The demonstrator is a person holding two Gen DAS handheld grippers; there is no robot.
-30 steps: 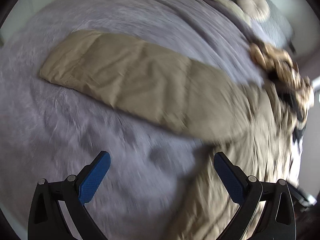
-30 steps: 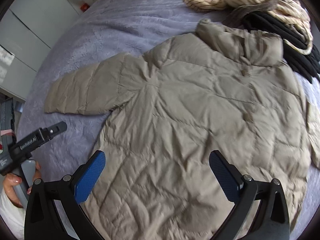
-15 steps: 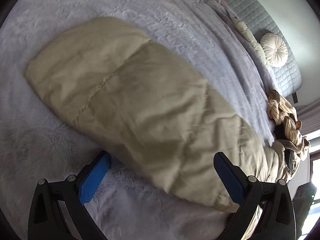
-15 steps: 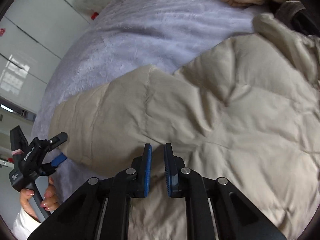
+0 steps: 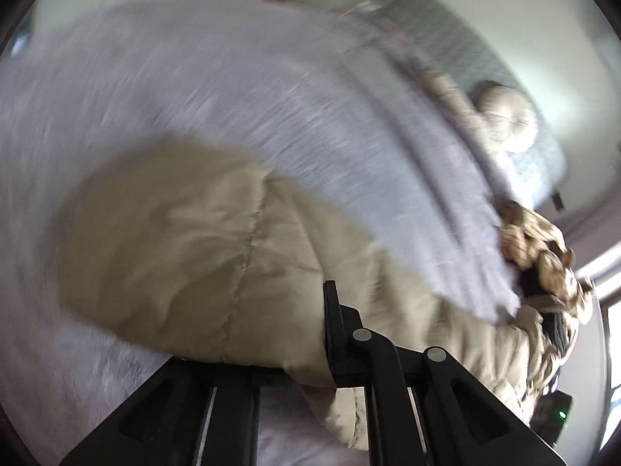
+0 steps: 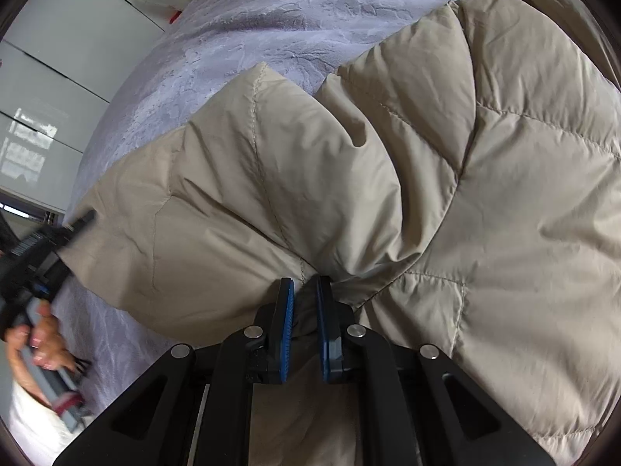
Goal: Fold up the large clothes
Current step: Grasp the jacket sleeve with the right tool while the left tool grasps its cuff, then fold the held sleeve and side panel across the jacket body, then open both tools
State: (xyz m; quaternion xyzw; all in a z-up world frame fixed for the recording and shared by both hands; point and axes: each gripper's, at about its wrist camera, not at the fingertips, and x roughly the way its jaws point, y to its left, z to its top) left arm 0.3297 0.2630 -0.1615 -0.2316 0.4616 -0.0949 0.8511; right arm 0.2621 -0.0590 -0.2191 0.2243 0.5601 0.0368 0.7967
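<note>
A beige quilted puffer jacket [image 6: 485, 202] lies spread on a lavender bed cover [image 6: 295, 11]. Its sleeve [image 5: 186, 256] reaches out to the left. My right gripper [image 6: 303, 291] is shut on a fold of the jacket where the sleeve meets the body. My left gripper [image 5: 310, 369] is shut on the sleeve's near edge, and the fabric hides its left finger. In the right wrist view the left gripper [image 6: 46, 244] shows at the sleeve's cuff end, held by a hand. The left wrist view is blurred.
A heap of striped and dark clothes [image 5: 543, 256] lies at the bed's far right. A round cream cushion [image 5: 504, 116] rests by the grey headboard [image 5: 458, 35]. White wardrobe doors [image 6: 42, 73] stand beyond the bed's left side.
My left gripper has shut on the sleeve's edge; it was open half a second ago. My right gripper shut earlier and now pinches jacket fabric. The sleeve is bunched and raised.
</note>
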